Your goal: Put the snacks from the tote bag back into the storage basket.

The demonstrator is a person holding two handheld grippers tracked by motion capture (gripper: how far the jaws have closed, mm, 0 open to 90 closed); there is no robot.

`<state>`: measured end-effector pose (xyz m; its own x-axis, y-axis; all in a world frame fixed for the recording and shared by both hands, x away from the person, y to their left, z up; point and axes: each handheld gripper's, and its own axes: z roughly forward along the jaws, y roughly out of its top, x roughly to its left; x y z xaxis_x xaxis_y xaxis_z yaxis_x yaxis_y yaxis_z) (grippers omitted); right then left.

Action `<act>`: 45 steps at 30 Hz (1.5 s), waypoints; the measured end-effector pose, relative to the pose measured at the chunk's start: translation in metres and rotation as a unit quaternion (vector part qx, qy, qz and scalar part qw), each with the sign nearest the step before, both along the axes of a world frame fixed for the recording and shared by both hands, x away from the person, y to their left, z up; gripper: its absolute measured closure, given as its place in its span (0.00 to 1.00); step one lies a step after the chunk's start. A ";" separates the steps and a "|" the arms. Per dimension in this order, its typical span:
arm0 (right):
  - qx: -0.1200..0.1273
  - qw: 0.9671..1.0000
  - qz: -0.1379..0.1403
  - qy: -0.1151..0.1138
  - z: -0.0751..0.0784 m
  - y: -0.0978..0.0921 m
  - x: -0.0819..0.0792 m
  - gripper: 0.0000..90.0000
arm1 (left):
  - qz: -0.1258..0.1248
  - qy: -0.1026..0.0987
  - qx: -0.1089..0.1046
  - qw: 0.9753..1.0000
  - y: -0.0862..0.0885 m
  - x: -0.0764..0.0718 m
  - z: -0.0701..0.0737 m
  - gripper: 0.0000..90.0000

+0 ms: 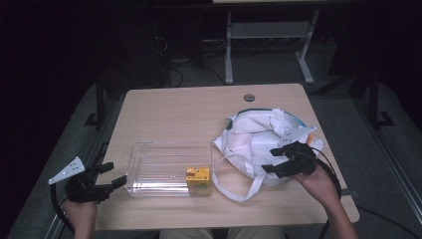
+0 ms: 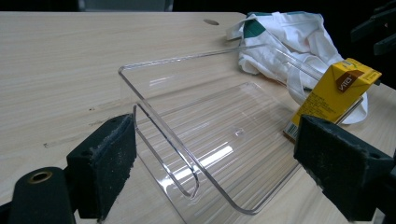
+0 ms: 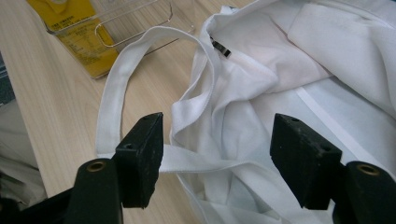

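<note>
A clear plastic bin lies on the wooden table, left of centre. A yellow carton stands at the bin's right front corner, apparently just inside its wall. A crumpled white tote bag lies to the right, its strap looping toward the carton. My left gripper is open, its jaws level with the bin's left end wall, and beyond them stands the carton. My right gripper hovers open over the bag's cloth, nothing between its pads.
A round cable hole sits near the table's far edge. Another table's white legs stand on the dark floor behind. The bag's strap lies on bare wood between bag and carton. The table's front edge is close to both hands.
</note>
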<state>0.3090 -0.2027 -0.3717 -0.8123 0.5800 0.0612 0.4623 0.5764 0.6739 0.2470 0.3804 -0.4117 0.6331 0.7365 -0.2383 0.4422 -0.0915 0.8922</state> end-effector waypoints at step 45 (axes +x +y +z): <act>0.035 0.997 -0.057 -0.037 -0.026 -0.035 -0.035 0.36 | -0.015 -0.002 0.007 1.000 -0.004 0.000 -0.002 0.14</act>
<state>0.2738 -0.2377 -0.3978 -0.7454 0.6649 0.0472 0.4690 0.4728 0.7459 0.2470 0.3760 -0.4138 0.6552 0.7210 -0.2253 0.4361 -0.1175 0.8922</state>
